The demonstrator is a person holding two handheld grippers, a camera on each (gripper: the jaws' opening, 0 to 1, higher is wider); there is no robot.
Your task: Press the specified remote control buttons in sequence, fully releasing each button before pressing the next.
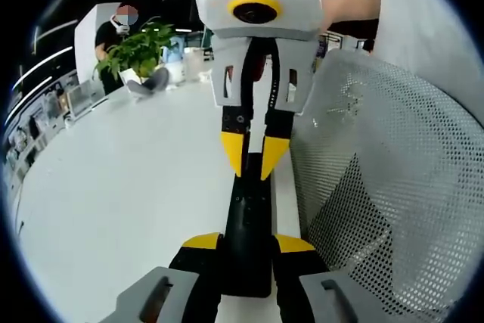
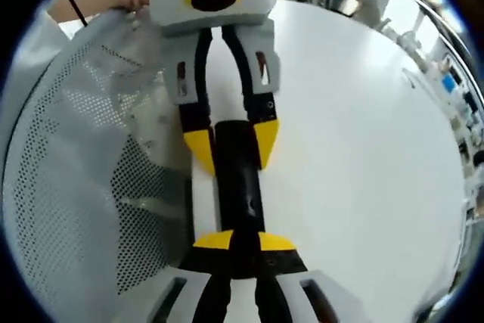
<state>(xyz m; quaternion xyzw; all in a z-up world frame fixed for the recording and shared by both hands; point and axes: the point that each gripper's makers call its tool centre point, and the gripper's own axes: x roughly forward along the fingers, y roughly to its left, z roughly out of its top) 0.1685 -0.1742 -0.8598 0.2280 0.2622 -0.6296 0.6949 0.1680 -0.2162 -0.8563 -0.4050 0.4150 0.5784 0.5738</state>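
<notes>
In the left gripper view, the left gripper point(image 1: 248, 246) clamps the near end of a black remote control point(image 1: 247, 221) above the white table point(image 1: 113, 202); the right gripper point(image 1: 252, 158) pinches its far end, with a potted plant point(image 1: 136, 51) behind. In the right gripper view, the right gripper point(image 2: 243, 243) clasps the remote point(image 2: 240, 179) beside a white mesh basket point(image 2: 83, 187), the left gripper point(image 2: 231, 145) opposite.

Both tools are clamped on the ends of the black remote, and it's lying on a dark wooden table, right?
Not quite. The table is white, not dark wood, as the left gripper view shows. The rest holds: the left tool and the right tool each grip one end of the black remote.
</notes>
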